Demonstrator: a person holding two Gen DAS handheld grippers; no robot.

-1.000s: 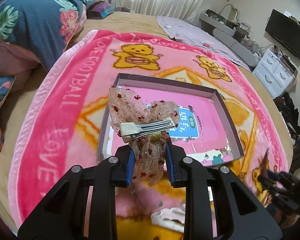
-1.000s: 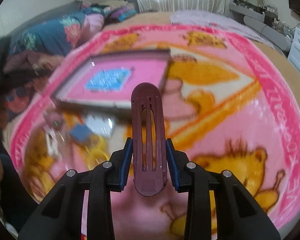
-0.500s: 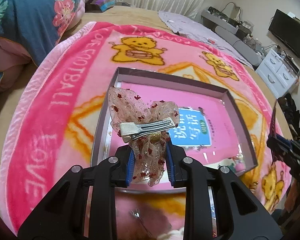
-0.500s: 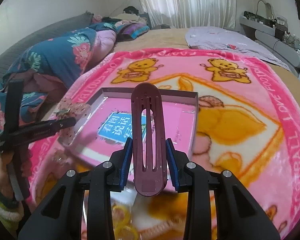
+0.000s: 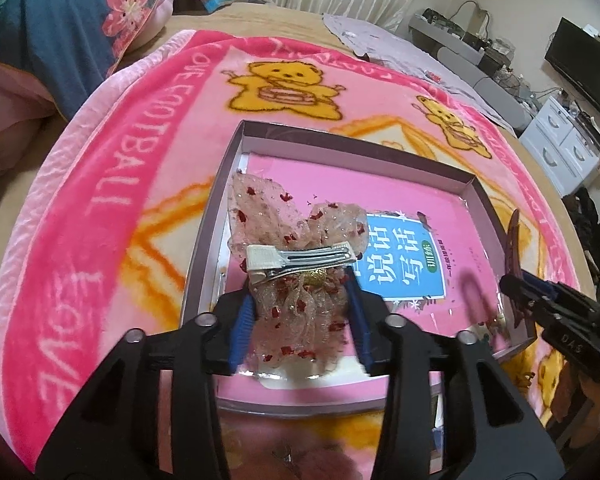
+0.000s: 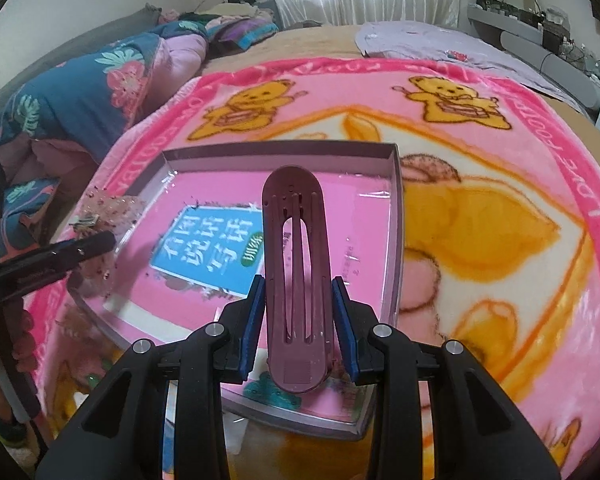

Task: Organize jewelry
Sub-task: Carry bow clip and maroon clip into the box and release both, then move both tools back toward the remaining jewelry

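Note:
A sheer pink bow hair clip point(image 5: 296, 256) with red specks and a silver clasp sits between the fingers of my left gripper point(image 5: 300, 324). Its jaws are opening and the blue pads stand off the fabric. It hangs over the near left part of a shallow grey tray point(image 5: 220, 184), which holds a pink booklet with a blue label point(image 5: 404, 252). My right gripper point(image 6: 298, 320) is shut on a long maroon hair clip point(image 6: 296, 264), upright over the tray's near right part point(image 6: 396, 216). The bow point(image 6: 112, 208) shows at the left of the right wrist view.
The tray lies on a pink teddy-bear blanket point(image 5: 100, 208) spread over a bed. A floral quilt point(image 5: 60, 20) is piled at the far left and a lilac cloth point(image 6: 440, 40) at the far right. White drawers point(image 5: 560, 148) stand beyond the bed. A small hairpin point(image 5: 284, 454) lies before the tray.
My left gripper's jaws have spread away from the bow, and it has sunk closer over the tray. My right gripper has come across to the tray with the maroon clip.

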